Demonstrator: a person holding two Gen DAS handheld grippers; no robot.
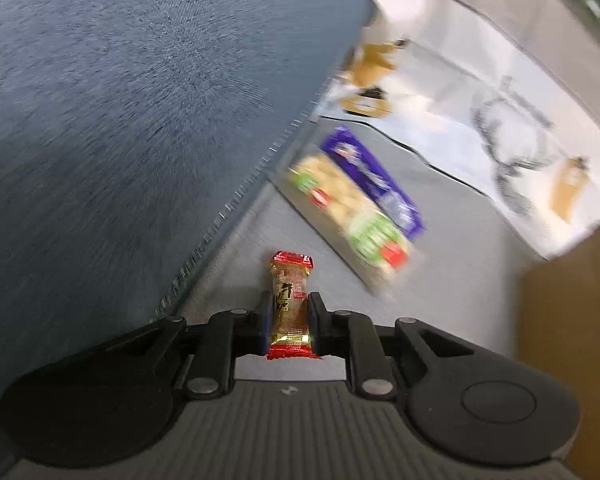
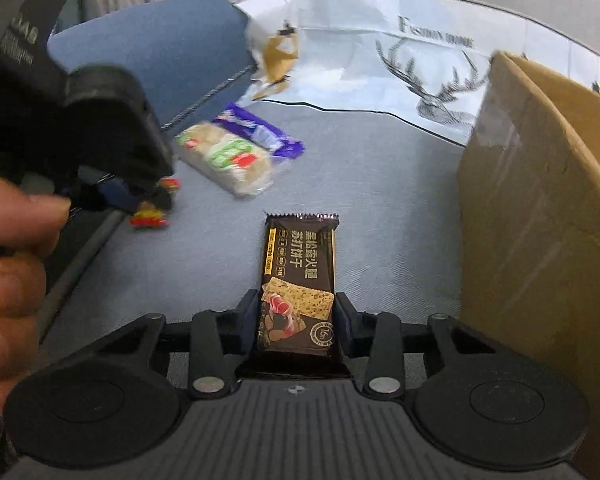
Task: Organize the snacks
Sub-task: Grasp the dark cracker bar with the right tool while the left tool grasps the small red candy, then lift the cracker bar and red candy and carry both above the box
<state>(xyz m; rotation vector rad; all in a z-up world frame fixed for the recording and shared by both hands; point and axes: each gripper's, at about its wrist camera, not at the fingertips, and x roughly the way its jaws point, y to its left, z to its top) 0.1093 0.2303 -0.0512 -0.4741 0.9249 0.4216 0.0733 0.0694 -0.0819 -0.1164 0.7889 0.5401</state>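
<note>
The left gripper (image 1: 288,322) had its jaws clamped on a small red-and-gold candy (image 1: 291,306), the wrapper standing lengthwise between them with its crimped ends sticking out front and back. The right gripper (image 2: 296,326) had its jaws pressed against the sides of a dark brown cracker packet (image 2: 298,284), which pointed straight ahead above the grey fabric surface (image 2: 380,208).

Seen from the right wrist camera, the left gripper (image 2: 152,200) hung off to the left with the candy (image 2: 150,218) showing at its tip, and a hand (image 2: 12,264) was wrapped around its handle.

Farther ahead, a clear pack of pale crackers with green and red labels (image 1: 348,222) lay on the grey fabric, touching a purple wrapped bar (image 1: 374,182) along its far side. Behind them sat a white bag printed with a deer (image 2: 432,80). A cardboard box (image 2: 540,200) stood at the right, and a blue cushion (image 1: 140,100) rose on the left.
</note>
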